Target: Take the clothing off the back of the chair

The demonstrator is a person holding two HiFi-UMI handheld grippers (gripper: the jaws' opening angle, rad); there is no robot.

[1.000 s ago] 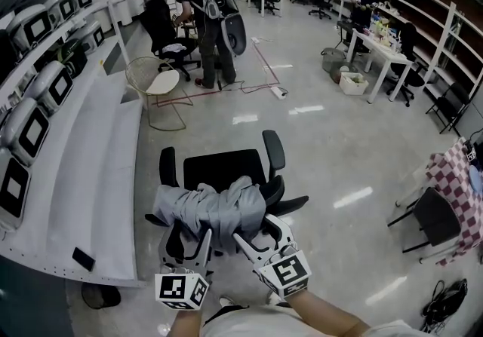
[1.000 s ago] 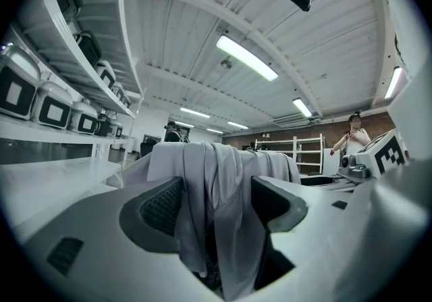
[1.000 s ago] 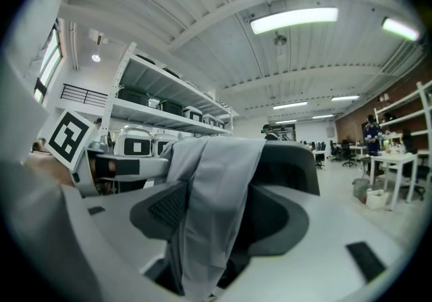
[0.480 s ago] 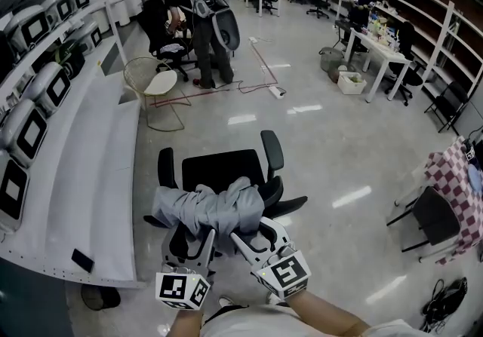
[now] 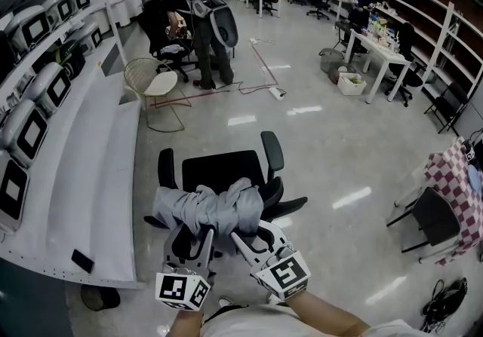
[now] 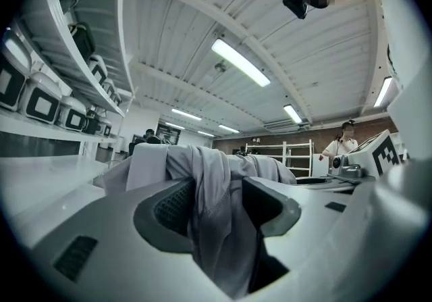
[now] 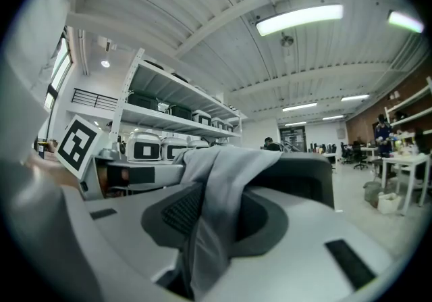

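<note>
A grey piece of clothing (image 5: 215, 209) lies bunched over the back of a black office chair (image 5: 223, 170), just in front of me. My left gripper (image 5: 192, 237) reaches into its left part; a fold of the clothing (image 6: 216, 186) hangs between the jaws, which have just been closing and stand a little apart around it. My right gripper (image 5: 258, 234) is at the right part. Its jaws have also just been closing, and the pads pinch a fold of the clothing (image 7: 216, 179). The chair back (image 7: 307, 182) shows behind that fold.
White shelving (image 5: 83, 162) with boxed devices runs along the left. People stand by another chair (image 5: 204, 26) at the far end, with a wire chair (image 5: 155, 79) nearer. A checked-cloth table (image 5: 453, 177), a small black chair (image 5: 434, 215) and a bag (image 5: 445, 301) are on the right.
Both grippers' jaws have narrowed around the clothing at the chair back. The hands have barely shifted. The people at the far end have moved about.
</note>
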